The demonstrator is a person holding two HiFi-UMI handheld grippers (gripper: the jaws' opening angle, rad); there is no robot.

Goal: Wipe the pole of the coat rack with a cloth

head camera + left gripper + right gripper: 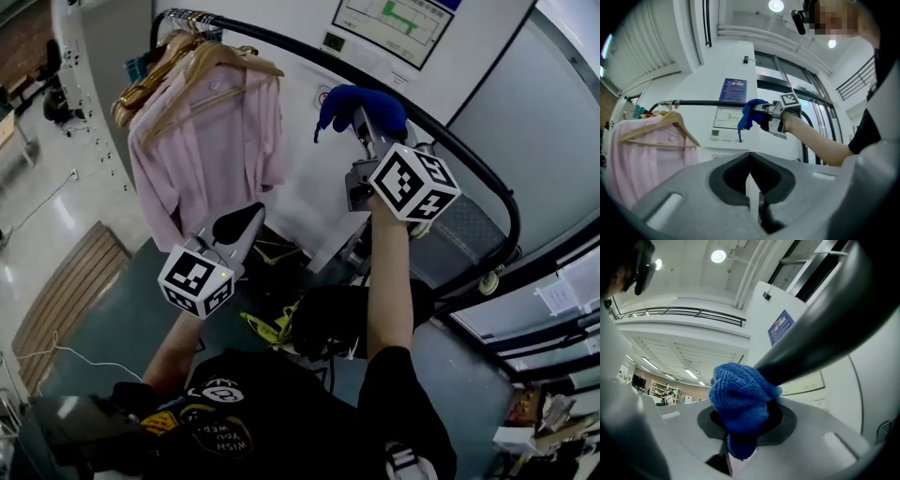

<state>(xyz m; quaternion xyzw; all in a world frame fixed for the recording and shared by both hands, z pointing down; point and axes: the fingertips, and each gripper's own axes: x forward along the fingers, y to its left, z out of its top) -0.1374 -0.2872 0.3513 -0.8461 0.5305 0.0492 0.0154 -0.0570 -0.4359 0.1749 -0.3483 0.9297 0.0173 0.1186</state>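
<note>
Head view: our right gripper holds the blue cloth against the rack's black pole, on its curved top run. Left gripper view: our left gripper is idle, jaws together on nothing. Right gripper view: jaws clamp the wadded cloth mid-bunch; we judge it soft, light and slip-prone, and the pole rigid and smooth.

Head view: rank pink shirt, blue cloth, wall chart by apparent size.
1. pink shirt, clearly largest.
2-3. wall chart and blue cloth look about alike. The chart is cut by the frame edge and sits farther back, so I won't rank them.
</note>
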